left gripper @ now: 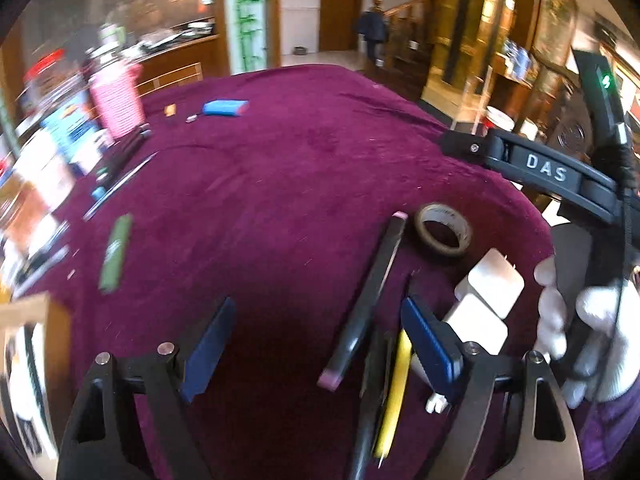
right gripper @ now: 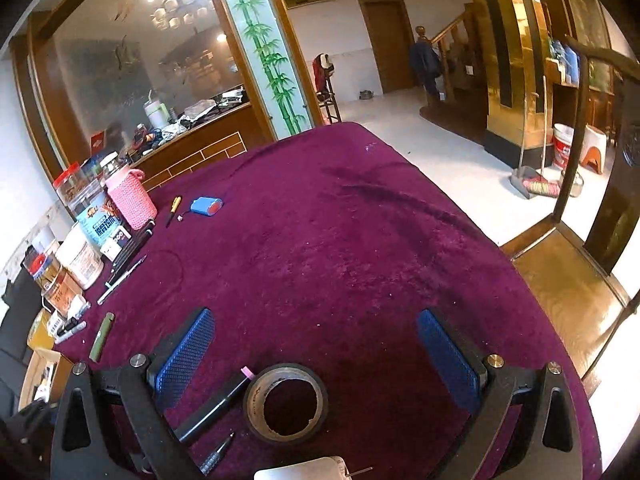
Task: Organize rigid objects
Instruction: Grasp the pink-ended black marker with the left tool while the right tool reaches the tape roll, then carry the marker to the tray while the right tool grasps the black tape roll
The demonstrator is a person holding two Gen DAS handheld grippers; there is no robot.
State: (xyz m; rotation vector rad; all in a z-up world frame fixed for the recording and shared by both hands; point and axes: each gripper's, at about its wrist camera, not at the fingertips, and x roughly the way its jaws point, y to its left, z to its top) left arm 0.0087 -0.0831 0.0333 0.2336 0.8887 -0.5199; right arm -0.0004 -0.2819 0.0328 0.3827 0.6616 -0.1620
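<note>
Small hard objects lie clustered near the front right edge of a surface point(left gripper: 280, 168) draped in maroon velvet. A roll of tape point(right gripper: 286, 402) lies flat beside a black pen with pink end caps point(left gripper: 370, 294), a yellow pencil point(left gripper: 394, 392) and two white power adapters point(left gripper: 494, 282). All look light and stiff. The pen and pencil would likely roll; grip them across the middle. The roll is best pinched across its wall. The left tongs point(left gripper: 316, 350) are spread fairly wide, holding nothing. The right tongs point(right gripper: 316, 356) are spread wide and empty above the roll.
</note>
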